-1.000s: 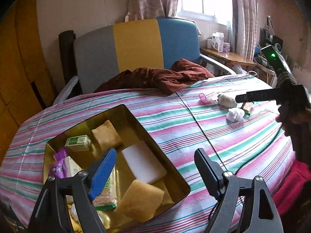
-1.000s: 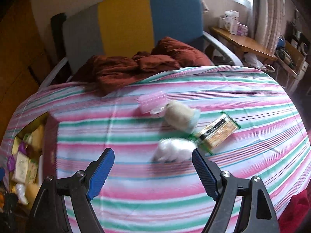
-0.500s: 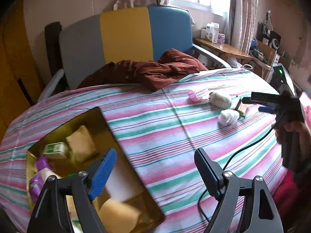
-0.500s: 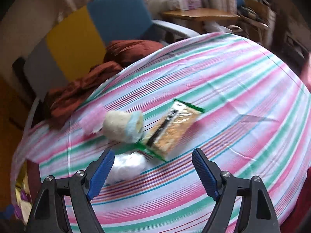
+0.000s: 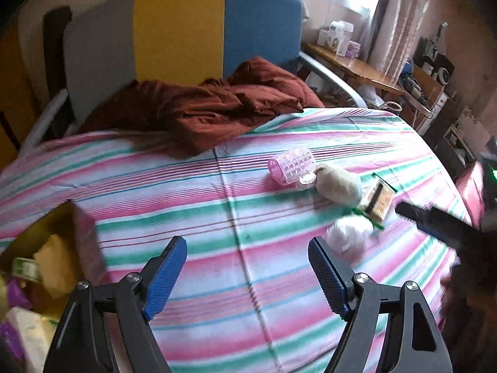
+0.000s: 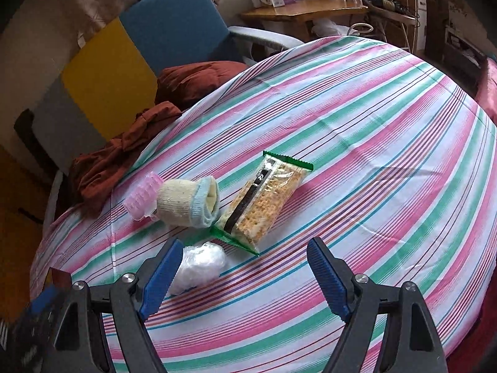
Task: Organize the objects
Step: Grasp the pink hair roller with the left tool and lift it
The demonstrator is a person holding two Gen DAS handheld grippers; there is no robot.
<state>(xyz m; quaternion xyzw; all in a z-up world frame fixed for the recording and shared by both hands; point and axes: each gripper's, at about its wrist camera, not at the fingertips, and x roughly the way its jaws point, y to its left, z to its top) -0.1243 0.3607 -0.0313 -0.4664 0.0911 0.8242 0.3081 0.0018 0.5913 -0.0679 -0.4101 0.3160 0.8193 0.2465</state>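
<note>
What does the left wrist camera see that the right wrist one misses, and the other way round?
Only the left view shows the gold box with packets inside, plus the right gripper reaching in from the right edge. Only the right view shows the sock's blue cuff opening and the snack pack in full. Both show the pink roller, the white wad, the striped cloth and the chair.

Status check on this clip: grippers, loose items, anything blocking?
Left gripper open, empty. Right gripper open, above snack packet and plastic wad. Rolled sock and pink hair roller beside them. Nothing in the way.
</note>
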